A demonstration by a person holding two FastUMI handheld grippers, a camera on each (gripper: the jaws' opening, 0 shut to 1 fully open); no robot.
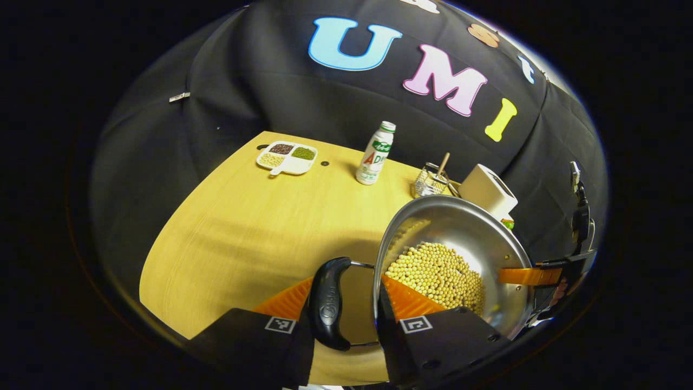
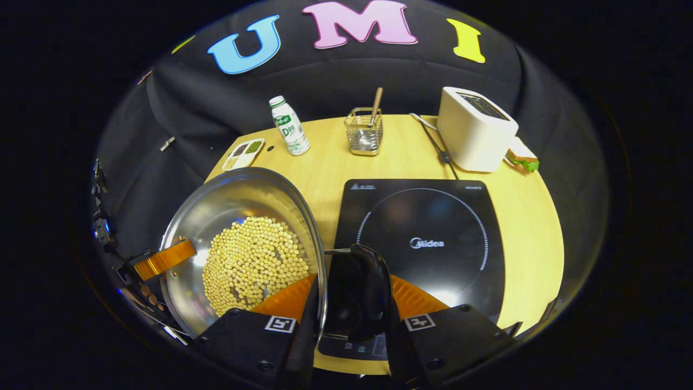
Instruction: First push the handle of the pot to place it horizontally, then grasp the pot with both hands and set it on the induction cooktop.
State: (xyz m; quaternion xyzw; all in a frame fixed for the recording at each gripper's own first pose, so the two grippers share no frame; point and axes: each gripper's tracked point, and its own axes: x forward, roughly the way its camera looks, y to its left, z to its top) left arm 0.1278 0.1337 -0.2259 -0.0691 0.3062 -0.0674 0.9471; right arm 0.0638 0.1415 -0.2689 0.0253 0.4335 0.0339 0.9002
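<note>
Pot first: a shiny round stainless-steel pot with a heap of pale yellow beans in its bowl, sitting just left of the flat black induction cooktop on the yellow wooden table. It looks stiff and slick-walled, and the loose beans likely add weight and will roll if it tips, so level carrying by the handles seems the safe bet. Two black loop handles, one per side: the left gripper has its jaws narrowed around one handle, fingers at each side of it, and the right gripper is likewise closed in on the other handle. Farther back, one of each: a white plastic bottle, a wire-mesh holder with a wooden stick, a white boxy toaster, a sandwich beside it, and a white divided dish of four grain portions far left.
</note>
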